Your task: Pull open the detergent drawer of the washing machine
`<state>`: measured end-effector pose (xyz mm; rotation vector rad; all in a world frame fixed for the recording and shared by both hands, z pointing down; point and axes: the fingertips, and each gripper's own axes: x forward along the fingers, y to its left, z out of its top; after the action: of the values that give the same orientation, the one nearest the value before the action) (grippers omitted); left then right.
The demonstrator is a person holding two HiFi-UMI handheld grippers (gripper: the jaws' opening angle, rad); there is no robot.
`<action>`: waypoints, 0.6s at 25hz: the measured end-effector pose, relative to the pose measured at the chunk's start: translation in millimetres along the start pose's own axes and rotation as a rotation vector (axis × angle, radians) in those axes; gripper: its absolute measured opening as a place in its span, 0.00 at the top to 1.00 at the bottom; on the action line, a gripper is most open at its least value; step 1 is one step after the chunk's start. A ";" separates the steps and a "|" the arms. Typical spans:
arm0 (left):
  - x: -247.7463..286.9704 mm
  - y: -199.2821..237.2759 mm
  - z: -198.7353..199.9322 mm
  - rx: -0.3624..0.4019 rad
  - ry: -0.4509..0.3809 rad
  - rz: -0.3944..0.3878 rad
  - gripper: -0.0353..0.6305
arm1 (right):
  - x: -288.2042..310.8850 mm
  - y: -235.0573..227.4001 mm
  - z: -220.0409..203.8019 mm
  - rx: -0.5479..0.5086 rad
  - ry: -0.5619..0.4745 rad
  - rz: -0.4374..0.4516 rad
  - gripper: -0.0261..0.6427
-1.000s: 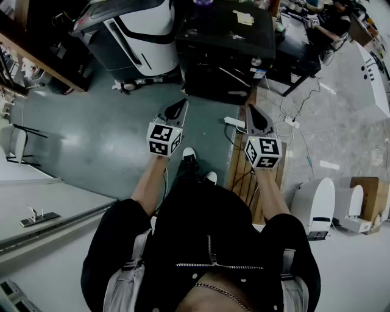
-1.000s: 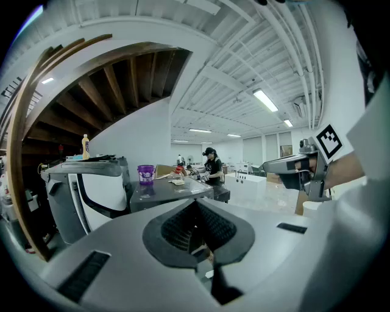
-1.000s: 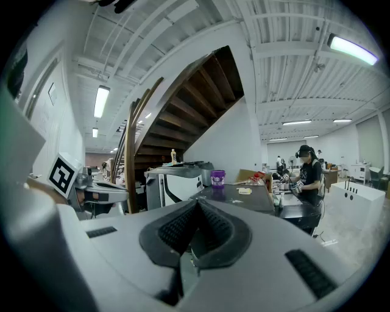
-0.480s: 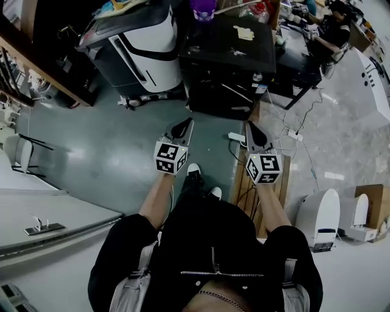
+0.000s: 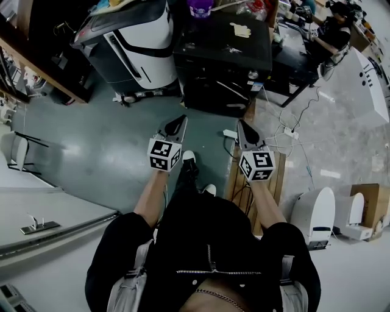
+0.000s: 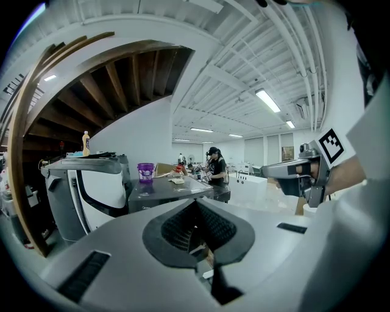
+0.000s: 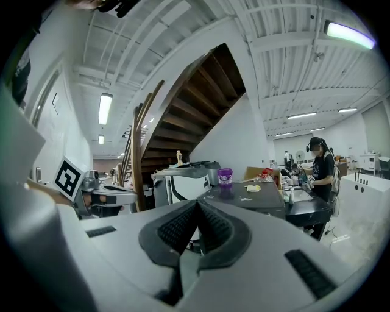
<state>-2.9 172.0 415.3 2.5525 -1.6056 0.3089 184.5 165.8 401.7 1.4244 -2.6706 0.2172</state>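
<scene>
- The washing machine [image 5: 222, 58], a dark box with a flat top, stood ahead of the person, well apart from both grippers, with its front face turned toward them.
- The detergent drawer could not be picked out on that dark front, so its long axis and heading could not be told.
- A purple tub [image 5: 201, 7] sat at the far edge of the machine's top, and a pale scrap [image 5: 242, 16] lay nearer the right edge.
- A white-and-black appliance [image 5: 131, 42] stood just beside the machine's left side, and a dark desk [image 5: 292, 58] closed in its right side.
- Bare grey floor [image 5: 97, 137] spread between the person and the two machines, widest to the left.
- To the right, a wooden pallet [image 5: 239, 180], a white power strip [image 5: 230, 133] and loose cables [image 5: 292, 131] crowded the ground.
- A white counter edge [image 5: 55, 210] bounded the near left.
- The left gripper [image 5: 177, 122] pointed at the machine's left front corner, roughly level, with its jaws pressed together on nothing [image 6: 196, 204].
- The right gripper [image 5: 242, 126] pointed at the right front corner, and its pads also met with nothing between them [image 7: 196, 206].
- The two grippers were held side by side and apart, with the person's shoes [image 5: 189, 157] below the gap.
</scene>
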 end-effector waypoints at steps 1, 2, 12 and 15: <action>3.5 2.2 0.4 -0.002 0.001 0.000 0.92 | 4.2 -2.1 0.7 0.001 0.001 0.001 0.95; 7.6 4.8 1.7 -0.002 -0.001 0.000 0.92 | 8.8 -3.9 2.2 0.001 0.002 0.003 0.95; 68.3 47.4 14.7 -0.015 -0.011 -0.021 0.92 | 74.0 -24.4 16.4 -0.009 0.017 -0.001 0.95; 93.0 69.5 16.1 -0.018 -0.003 -0.029 0.92 | 103.2 -33.2 22.2 -0.008 0.021 -0.013 0.95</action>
<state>-24.5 56.9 420.0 2.5623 -1.5633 0.2867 154.1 59.4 398.9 1.4289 -2.6417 0.2189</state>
